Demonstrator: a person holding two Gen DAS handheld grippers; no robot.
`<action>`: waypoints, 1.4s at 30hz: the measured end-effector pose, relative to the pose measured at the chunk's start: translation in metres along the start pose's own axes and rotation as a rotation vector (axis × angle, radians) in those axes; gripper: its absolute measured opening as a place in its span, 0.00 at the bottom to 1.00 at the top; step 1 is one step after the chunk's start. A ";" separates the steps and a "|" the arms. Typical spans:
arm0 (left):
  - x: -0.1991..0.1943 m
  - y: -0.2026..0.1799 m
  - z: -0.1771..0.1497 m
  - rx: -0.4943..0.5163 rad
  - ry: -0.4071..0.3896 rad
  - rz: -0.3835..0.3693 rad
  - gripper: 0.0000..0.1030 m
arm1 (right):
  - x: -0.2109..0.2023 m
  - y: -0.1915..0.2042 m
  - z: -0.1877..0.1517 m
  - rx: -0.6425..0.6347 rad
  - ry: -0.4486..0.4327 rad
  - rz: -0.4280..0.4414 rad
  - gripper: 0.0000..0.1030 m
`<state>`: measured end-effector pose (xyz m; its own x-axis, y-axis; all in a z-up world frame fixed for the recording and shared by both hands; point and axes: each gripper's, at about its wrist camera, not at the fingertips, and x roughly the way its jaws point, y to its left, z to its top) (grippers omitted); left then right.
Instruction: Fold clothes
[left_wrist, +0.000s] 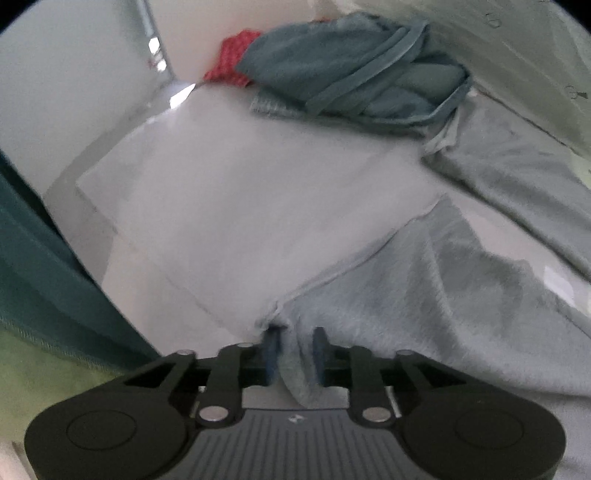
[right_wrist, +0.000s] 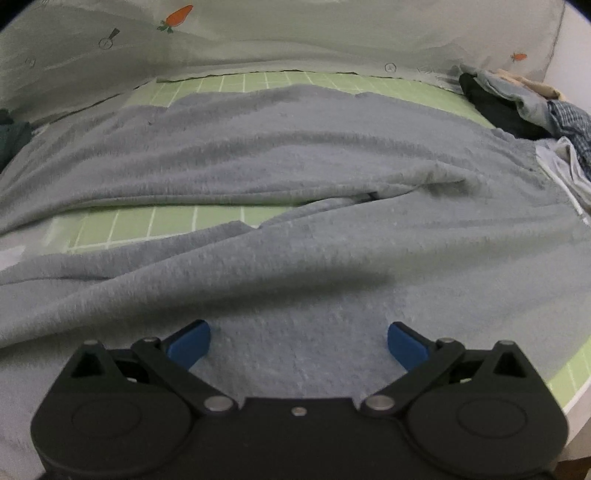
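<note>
Left hand-held gripper (left_wrist: 295, 352): blue pads drawn close, clamped on a bunched edge of the grey garment (left_wrist: 424, 314), which runs from between the pads out to the right and ahead of it.

Right hand-held gripper (right_wrist: 299, 345): blue fingers (right_wrist: 188, 345) spread wide apart, nothing between them; it hangs over the same grey garment (right_wrist: 295, 177), whose fleecy cloth fills the space under and ahead of it. Whether the fingertips touch the cloth cannot be told.

Grey garment, right wrist view: spread wide in long creases, two broad bands with a gap between them ahead and to the left of the gripper.

Green mat (right_wrist: 147, 225): white grid lines, under the garment; shows in that gap, along the far edge and at the gripper's lower right.

White sheet (left_wrist: 240, 206): flat, ahead of the left gripper, its near corner just beside the clamped edge.

Blue-grey pile (left_wrist: 351, 70): crumpled clothes, far ahead of the left gripper; red knit (left_wrist: 232, 59) touching its left side.

Teal cloth (left_wrist: 44, 266): hanging at the left gripper's left.

Printed cloth (right_wrist: 295, 33): pale, with carrots, beyond the mat.

Mixed clothes (right_wrist: 535, 107): heap far ahead and right of the right gripper, dark, denim and checked pieces.
</note>
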<state>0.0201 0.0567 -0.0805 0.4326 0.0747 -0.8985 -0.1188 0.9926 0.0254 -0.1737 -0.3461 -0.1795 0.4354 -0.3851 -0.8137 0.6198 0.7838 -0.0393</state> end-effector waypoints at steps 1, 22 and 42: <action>-0.002 -0.001 0.003 0.001 -0.010 -0.013 0.34 | 0.000 0.000 0.000 0.007 -0.001 0.006 1.00; 0.061 -0.087 0.068 0.235 0.027 -0.216 0.67 | 0.001 0.000 -0.009 0.077 -0.053 -0.007 1.00; 0.070 -0.065 0.095 0.141 -0.075 -0.106 0.03 | 0.002 0.005 -0.006 0.112 -0.039 -0.036 1.00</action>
<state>0.1431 0.0067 -0.1036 0.5022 -0.0293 -0.8643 0.0554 0.9985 -0.0016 -0.1735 -0.3408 -0.1848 0.4349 -0.4327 -0.7897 0.7036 0.7106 -0.0019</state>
